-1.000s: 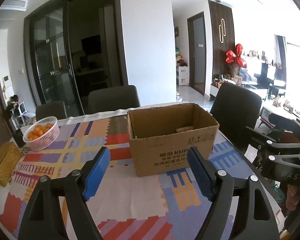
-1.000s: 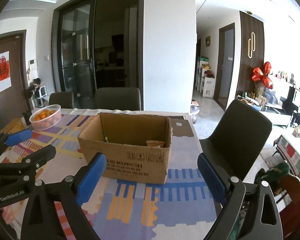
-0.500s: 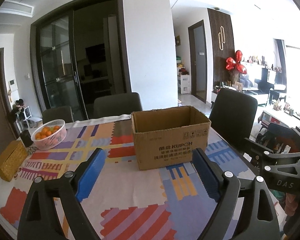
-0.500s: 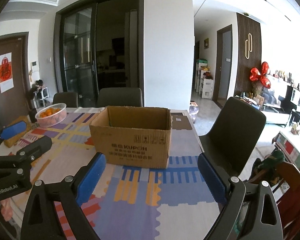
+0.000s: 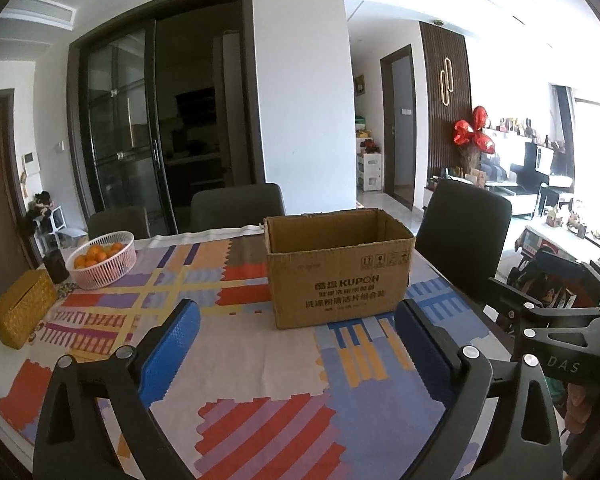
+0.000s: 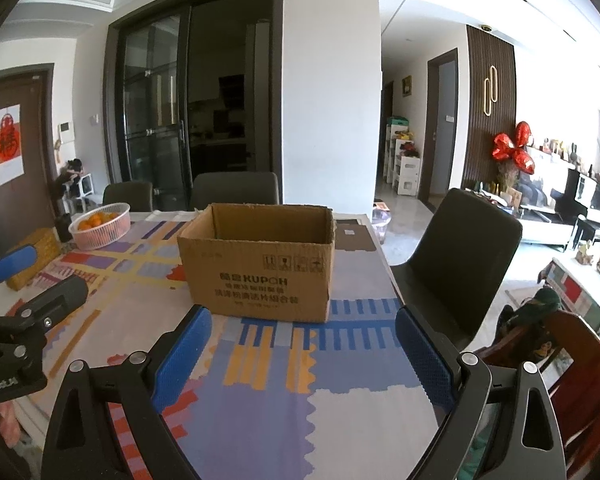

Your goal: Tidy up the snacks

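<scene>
An open brown cardboard box [image 5: 340, 280] [image 6: 260, 276] stands on the table with the patterned cloth [image 5: 240, 344]. From this low angle its inside is hidden and no snack shows. My left gripper [image 5: 298, 320] hangs over the cloth a short way in front of the box, its blue-padded jaws opening with nothing between them. My right gripper [image 6: 303, 320] is held beside it, open and empty, also short of the box. Each gripper shows at the edge of the other's view.
A white basket of oranges [image 5: 102, 258], a dark cup [image 5: 56, 266] and a yellow woven box [image 5: 20, 308] sit at the table's far left. Dark chairs stand behind the table [image 5: 236, 208] and at its right side [image 5: 464, 240]. The table edge runs close on the right.
Both grippers have drawn back from the box and sunk lower, so its inside no longer shows. The left jaws have spread wider.
</scene>
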Motion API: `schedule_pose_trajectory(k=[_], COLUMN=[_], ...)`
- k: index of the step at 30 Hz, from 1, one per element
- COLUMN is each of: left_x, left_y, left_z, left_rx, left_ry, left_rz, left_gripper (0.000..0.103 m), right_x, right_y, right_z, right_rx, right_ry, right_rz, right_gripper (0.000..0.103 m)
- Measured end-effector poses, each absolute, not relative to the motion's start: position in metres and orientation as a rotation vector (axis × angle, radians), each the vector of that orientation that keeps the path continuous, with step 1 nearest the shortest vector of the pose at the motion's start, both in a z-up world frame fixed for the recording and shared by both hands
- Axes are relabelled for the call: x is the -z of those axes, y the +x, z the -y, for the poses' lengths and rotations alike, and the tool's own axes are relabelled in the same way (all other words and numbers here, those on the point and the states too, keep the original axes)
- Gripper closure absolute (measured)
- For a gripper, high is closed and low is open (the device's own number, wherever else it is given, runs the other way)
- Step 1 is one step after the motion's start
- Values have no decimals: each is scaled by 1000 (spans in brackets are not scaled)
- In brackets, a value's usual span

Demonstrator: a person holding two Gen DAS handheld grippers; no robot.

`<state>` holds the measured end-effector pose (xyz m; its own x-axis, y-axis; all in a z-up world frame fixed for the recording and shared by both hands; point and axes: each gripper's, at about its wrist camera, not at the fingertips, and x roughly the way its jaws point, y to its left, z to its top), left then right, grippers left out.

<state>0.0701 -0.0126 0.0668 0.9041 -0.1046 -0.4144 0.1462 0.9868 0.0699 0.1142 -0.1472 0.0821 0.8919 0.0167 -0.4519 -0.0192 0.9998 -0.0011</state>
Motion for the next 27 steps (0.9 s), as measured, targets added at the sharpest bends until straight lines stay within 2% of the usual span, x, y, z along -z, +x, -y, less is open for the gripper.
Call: schedule_pose_trajectory(k=[8,27], left_x=[-66,-66], left_y=[68,67], left_z=[12,6], left_rx=[115,106], left_ry=[102,87], left_rz=[-431,-425], left_gripper=[0,0], right_x=[-82,-81], right_y=[114,103], right_z=[148,149], right_rx=[-16,-6], right_ry=[-7,-12], right_rz=[-468,-461], right_gripper=[9,9])
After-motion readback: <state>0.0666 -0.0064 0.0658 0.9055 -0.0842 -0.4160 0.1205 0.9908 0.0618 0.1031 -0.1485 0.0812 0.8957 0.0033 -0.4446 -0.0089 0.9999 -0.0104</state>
